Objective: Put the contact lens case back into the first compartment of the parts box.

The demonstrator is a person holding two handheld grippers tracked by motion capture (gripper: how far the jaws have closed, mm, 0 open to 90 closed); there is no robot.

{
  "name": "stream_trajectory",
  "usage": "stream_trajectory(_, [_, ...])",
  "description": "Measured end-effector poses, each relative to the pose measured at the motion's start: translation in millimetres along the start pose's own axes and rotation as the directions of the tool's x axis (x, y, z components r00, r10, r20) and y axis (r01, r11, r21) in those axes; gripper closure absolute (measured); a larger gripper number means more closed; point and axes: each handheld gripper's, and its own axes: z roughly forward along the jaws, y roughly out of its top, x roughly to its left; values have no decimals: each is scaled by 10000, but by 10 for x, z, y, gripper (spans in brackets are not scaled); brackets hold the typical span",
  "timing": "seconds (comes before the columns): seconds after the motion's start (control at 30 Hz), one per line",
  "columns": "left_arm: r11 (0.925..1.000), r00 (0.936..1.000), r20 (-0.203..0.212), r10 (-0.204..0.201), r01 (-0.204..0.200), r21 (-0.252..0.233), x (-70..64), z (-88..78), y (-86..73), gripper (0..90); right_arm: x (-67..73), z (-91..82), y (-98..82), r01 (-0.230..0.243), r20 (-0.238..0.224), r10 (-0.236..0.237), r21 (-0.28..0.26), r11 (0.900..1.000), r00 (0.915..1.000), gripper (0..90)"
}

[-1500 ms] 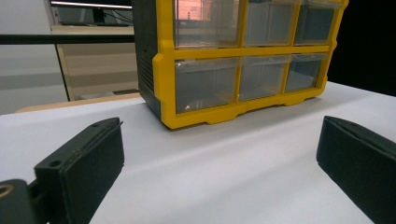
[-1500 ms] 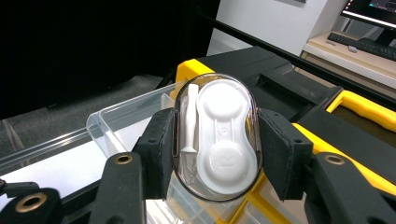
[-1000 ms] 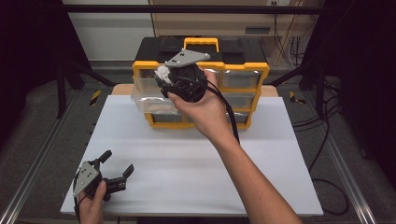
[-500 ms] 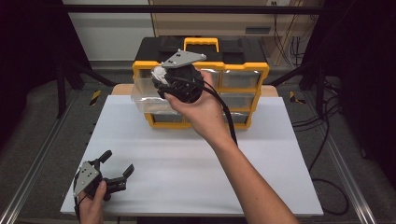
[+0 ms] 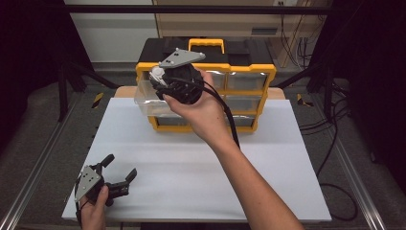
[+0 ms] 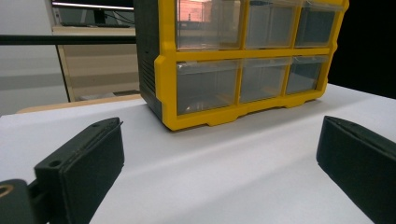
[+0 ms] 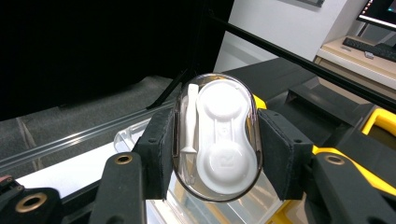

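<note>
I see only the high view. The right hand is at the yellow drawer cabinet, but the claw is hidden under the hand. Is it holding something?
Observer: Yes. In the right gripper view the right claw is shut on a clear oval case, one jaw on each long side.
Operator: What is inside this case?
Observer: A white contact lens holder with two round caps, and a thin white stick beside it.
Operator: Is the case already in the open drawer?
Observer: Not yet. The clear drawer is pulled out below and behind the case.
Operator: And the left claw?
Observer: The left claw is open with nothing between its jaws, pointing at the yellow drawer cabinet.
</note>
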Motion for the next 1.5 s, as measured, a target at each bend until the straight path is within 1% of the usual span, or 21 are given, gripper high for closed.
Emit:
stream_trajectory(0.23, [10000,10000,-15,-29,29,-10,11,-2,1,6,7,39,16,86,42,-86,154,9998,10000,491])
stream_trajectory(0.4, [10000,10000,25,-9,9,2,0,5,2,6,9,107,39,164,76,-166,305,9994,9998,491])
stream_trajectory(0.5, [10000,10000,16,-22,22,-14,1,5,2,6,2,163,54,192,74,-196,499,9986,9998,491])
stream_trajectory(0.67, [10000,10000,-10,-68,67,-53,11,-1,2,6,-4,209,51,130,112,-138,687,9976,9998,491])
stream_trajectory(0.77, [10000,10000,-3,-62,62,-49,10,1,2,6,-2,232,45,179,93,-187,766,9969,9998,491])
stream_trajectory(1.1, [10000,10000,25,-42,42,-32,2,9,2,6,12,280,30,241,27,-245,1040,9943,9997,491])
stream_trajectory(1.23, [10000,10000,31,-26,27,-31,0,11,1,6,-11,294,16,149,61,-157,1167,9931,9999,491])
stream_trajectory(1.5, [10000,10000,46,-27,28,-17,-6,12,-1,6,-3,313,0,84,31,-88,1202,9927,10000,490])
